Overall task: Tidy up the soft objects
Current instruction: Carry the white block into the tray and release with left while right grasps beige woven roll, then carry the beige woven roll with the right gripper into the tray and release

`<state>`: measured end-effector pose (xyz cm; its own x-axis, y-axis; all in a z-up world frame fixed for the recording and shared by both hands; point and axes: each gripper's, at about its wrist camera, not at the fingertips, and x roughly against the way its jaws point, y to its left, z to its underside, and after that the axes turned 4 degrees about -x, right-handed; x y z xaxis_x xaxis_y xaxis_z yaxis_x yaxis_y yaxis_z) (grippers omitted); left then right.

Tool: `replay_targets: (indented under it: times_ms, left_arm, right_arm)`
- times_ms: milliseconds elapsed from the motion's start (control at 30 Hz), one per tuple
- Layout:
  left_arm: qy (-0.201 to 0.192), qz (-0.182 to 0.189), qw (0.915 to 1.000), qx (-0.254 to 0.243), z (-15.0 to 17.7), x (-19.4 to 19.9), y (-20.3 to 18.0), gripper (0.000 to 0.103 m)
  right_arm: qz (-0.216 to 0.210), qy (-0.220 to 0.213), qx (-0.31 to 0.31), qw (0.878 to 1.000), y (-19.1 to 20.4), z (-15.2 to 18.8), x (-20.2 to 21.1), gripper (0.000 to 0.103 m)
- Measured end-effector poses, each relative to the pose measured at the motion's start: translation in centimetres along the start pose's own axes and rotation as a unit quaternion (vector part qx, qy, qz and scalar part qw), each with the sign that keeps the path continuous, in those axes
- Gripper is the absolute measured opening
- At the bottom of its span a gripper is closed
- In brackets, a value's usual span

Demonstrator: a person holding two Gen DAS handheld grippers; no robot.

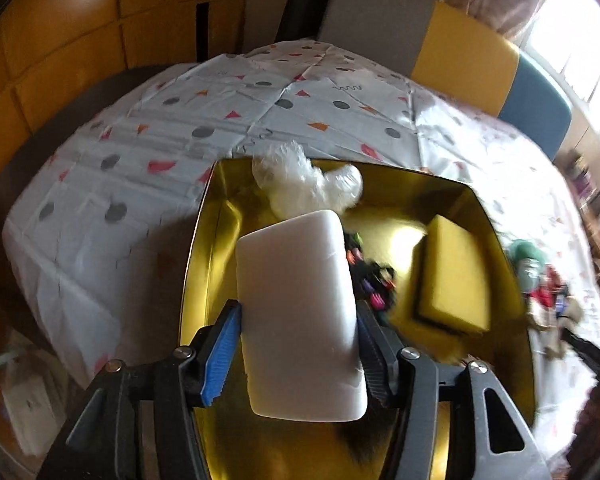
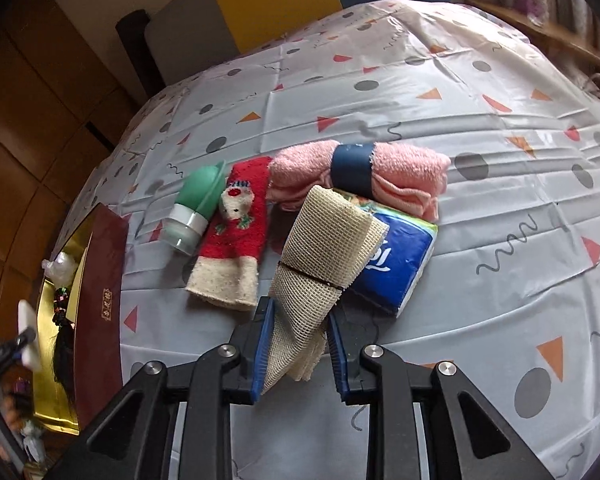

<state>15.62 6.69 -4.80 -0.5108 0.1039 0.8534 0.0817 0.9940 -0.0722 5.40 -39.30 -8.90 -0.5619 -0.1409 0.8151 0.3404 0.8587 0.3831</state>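
My left gripper (image 1: 299, 308) is shut on a white foam sponge (image 1: 300, 312), which hangs over the open gold-lined box (image 1: 204, 264). Inside the box lie a yellow sponge (image 1: 456, 276), a crumpled clear plastic bag (image 1: 304, 184) and dark hair ties (image 1: 374, 284). My right gripper (image 2: 300, 308) is shut on a beige mesh roll (image 2: 316, 248) with a black band around it. The roll's far end rests against a blue tissue pack (image 2: 396, 260). Behind them lie a pink towel (image 2: 412, 176) with a navy band, a red Christmas sock (image 2: 236, 236) and a green squeeze bottle (image 2: 198, 204).
The box's maroon outer wall (image 2: 100, 312) stands left of the pile in the right wrist view. A patterned tablecloth (image 2: 460, 100) covers the table. Chairs with grey, yellow and blue backs (image 1: 460, 44) stand at the far edge. Wooden panels (image 1: 60, 40) rise on the left.
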Motion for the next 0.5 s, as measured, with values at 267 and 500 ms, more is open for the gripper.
replay_targets:
  times_ms: [267,500]
  left_arm:
    - [-0.002,-0.025,0.9997,-0.007,-0.6,-0.2,-0.1,0.080]
    - [-0.062,-0.043,0.9971,-0.012,2.3,4.5,-0.8,0.080]
  right_arm:
    - [0.000,-0.013,0.012,1.000,0.6,-0.2,0.6,0.024]
    - [0.004,-0.016,0.016,1.000,0.4,-0.2,0.7,0.023]
